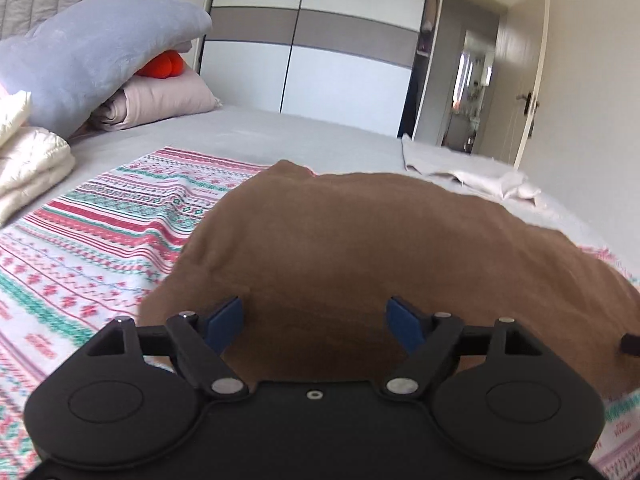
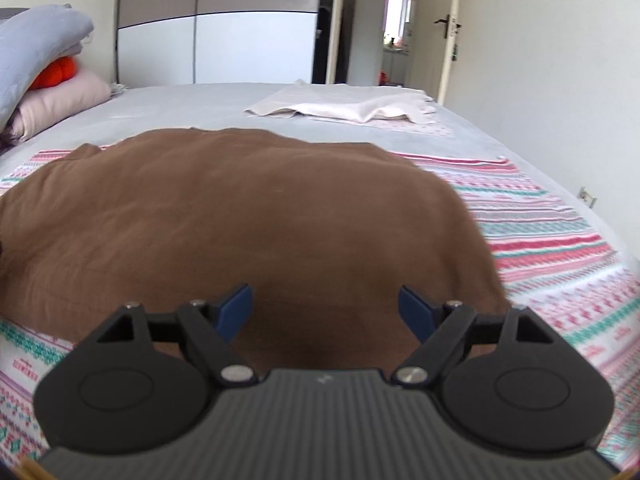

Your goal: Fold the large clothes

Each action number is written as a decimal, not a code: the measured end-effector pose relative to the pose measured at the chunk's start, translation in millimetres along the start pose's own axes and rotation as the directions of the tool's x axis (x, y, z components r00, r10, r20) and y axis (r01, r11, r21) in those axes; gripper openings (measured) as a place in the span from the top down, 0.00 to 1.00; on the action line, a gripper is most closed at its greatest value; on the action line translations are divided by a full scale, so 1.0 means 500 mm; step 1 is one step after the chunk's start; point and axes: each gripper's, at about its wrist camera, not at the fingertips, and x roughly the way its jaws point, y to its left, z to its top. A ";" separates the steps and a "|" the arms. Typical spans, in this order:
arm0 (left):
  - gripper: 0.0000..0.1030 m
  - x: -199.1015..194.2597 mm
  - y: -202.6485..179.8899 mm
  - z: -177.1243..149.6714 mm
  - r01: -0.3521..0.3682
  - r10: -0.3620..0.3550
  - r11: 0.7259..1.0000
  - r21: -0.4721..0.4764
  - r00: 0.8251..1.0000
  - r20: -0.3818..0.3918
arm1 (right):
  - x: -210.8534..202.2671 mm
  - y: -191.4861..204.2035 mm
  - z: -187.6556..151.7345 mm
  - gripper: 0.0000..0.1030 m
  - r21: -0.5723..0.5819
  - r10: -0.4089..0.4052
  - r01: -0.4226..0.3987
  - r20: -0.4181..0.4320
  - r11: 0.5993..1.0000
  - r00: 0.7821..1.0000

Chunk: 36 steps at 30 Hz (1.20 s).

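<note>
Left gripper (image 1: pixel 315 314) jaws wide apart over brown garment (image 1: pixel 360 232) on patterned sheet (image 1: pixel 100 232).

Daylit bedroom: bed (image 2: pixel 208 104), wardrobe (image 2: pixel 224 20), open door (image 2: pixel 450 28)

Brown fabric garment (image 1: pixel 360 248) (image 2: pixel 240 216): directly ahead of both my grippers, spread on the striped patterned cotton blanket (image 1: pixel 88 240) (image 2: pixel 560 248), which shows past it to left and right. Blanket: on the grey bed sheet (image 1: pixel 280 132) (image 2: pixel 180 108). White folded cloth (image 1: pixel 460 168) (image 2: pixel 360 108): behind the garment, toward the right, on the sheet. Grey plush pillow (image 1: pixel 88 52) (image 2: pixel 36 40): far left, on the pink folded bedding (image 1: pixel 160 100) (image 2: pixel 60 100). Cream quilted folded duvet (image 1: pixel 28 160): left edge, nearer than the pillow. White-and-grey panelled wardrobe (image 1: pixel 320 40) (image 2: pixel 220 20): behind the bed.
</note>
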 end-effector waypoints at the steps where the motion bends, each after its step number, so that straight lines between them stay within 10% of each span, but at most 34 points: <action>1: 0.18 0.007 -0.001 -0.002 -0.001 0.001 1.000 -0.002 1.000 0.003 | 0.011 0.007 0.000 0.22 -0.003 0.009 -0.009 0.000 1.000 1.000; 8: 0.16 0.017 -0.033 0.001 -0.103 0.108 0.991 0.089 0.993 -0.052 | 0.052 0.000 -0.003 0.16 0.042 0.027 -0.024 -0.077 0.999 0.997; 14: 0.05 -0.035 0.025 0.030 -0.023 -0.009 0.979 -0.201 0.987 -0.161 | 0.039 -0.026 0.002 0.13 0.115 0.009 0.007 -0.133 0.993 0.991; 21: 0.00 -0.038 0.077 0.017 0.007 -0.146 0.883 -0.470 0.955 -0.259 | -0.004 -0.040 0.009 0.04 0.183 0.014 0.008 -0.118 0.983 0.993; 26: 0.00 -0.035 0.118 -0.010 0.000 -0.229 0.755 -0.655 0.937 -0.265 | -0.027 -0.026 0.010 0.02 0.162 0.031 -0.015 -0.099 0.987 0.995; 36: 0.02 -0.009 0.158 -0.030 0.092 -0.259 0.605 -0.791 0.962 -0.086 | -0.021 0.011 0.012 0.01 0.090 0.047 -0.038 -0.095 0.995 0.994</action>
